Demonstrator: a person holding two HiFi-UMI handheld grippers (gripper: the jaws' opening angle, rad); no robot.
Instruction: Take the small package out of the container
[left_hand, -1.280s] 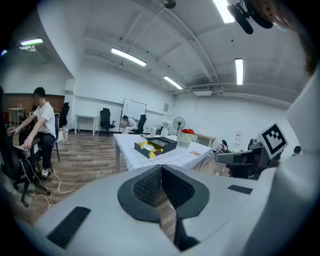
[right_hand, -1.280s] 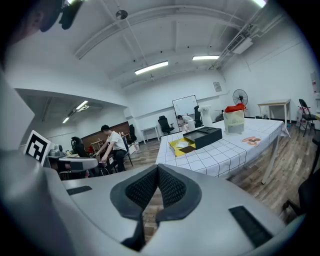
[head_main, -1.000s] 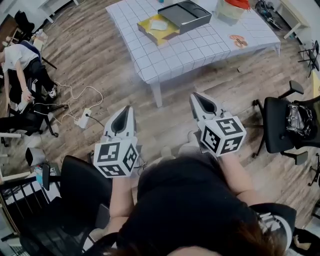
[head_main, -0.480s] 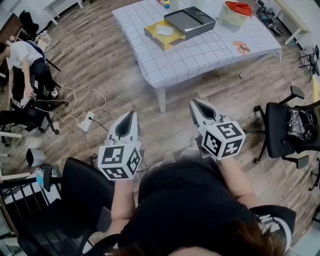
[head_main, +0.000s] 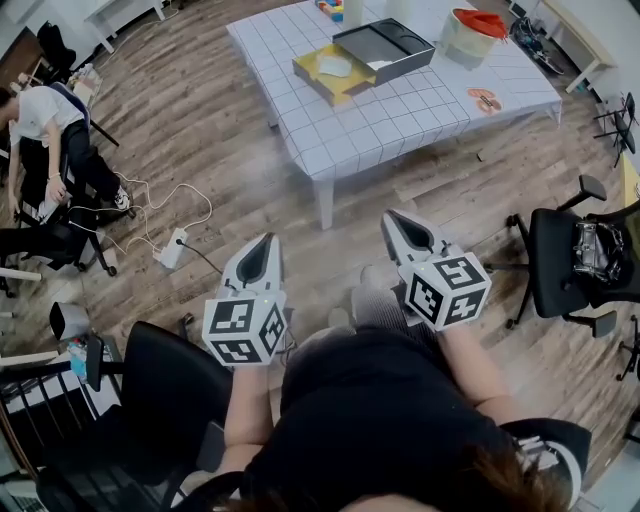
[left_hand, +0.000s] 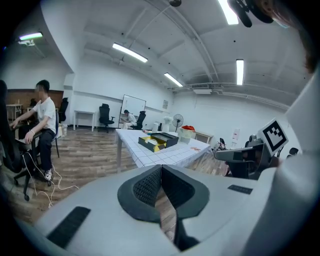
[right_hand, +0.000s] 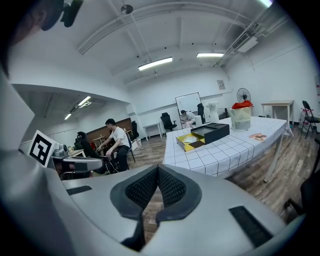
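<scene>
The container is a yellow open box (head_main: 325, 75) on the white gridded table (head_main: 370, 120) far ahead, with a small white package (head_main: 336, 66) lying in it. A black tray-like box (head_main: 385, 48) leans on its right side. Both grippers hang over the wooden floor, well short of the table. My left gripper (head_main: 267, 241) is shut with nothing in it, and my right gripper (head_main: 391, 217) is likewise shut and empty. The left gripper view shows the yellow box (left_hand: 152, 144) beyond the touching pads (left_hand: 150, 184). The right gripper view shows the box (right_hand: 189, 142) past the closed pads (right_hand: 167, 186).
A clear tub with a red lid (head_main: 470, 30) and an orange item (head_main: 486, 100) sit on the table's right part. A seated person (head_main: 45, 130) is at the left, a power strip with cables (head_main: 172, 245) lies on the floor. Black office chairs stand right (head_main: 560, 250) and near left (head_main: 165, 390).
The table and box have slid slightly lower in the head view, as the person nears them. Both grippers stay shut and empty, held in front of the body.
</scene>
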